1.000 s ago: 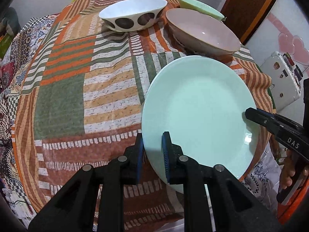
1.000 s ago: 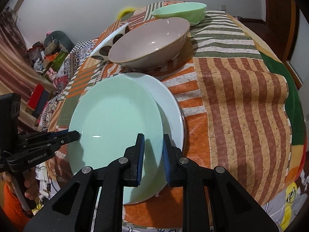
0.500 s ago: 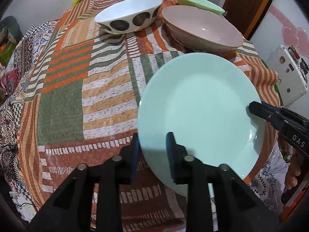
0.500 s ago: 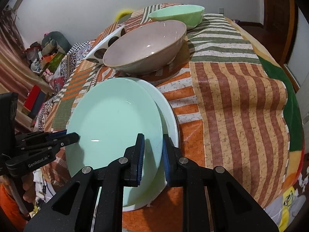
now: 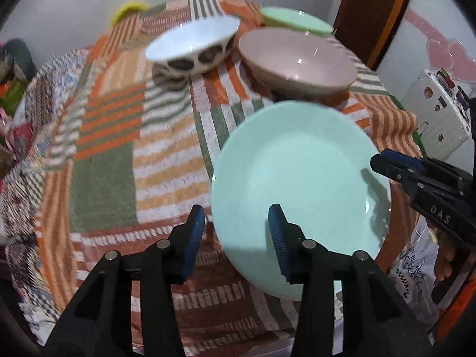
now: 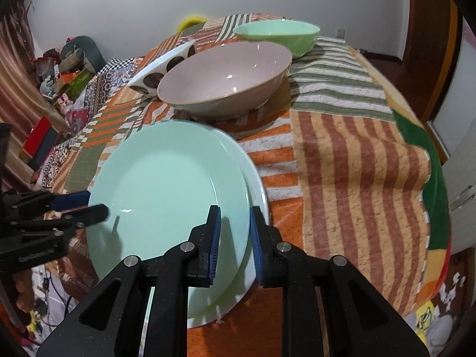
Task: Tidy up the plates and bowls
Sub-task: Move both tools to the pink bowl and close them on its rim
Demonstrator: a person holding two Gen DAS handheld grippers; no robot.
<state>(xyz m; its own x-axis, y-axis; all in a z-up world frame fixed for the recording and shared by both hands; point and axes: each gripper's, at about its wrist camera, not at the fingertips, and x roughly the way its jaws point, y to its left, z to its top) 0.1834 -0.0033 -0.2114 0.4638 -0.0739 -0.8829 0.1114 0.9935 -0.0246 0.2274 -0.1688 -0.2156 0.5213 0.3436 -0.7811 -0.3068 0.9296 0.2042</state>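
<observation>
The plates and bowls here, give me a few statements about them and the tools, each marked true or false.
1. The mint plate lies on a white plate. True.
2. The left tool is clamped on the mint plate. False: its fingers stand apart, open around the plate's rim.
3. The pink bowl sits between the mint plate and the green bowl. True.
4. The spotted bowl is stacked inside the pink bowl. False: it stands beside it on the cloth.
5. The right tool has the mint plate's rim between its fingers. True.
</observation>
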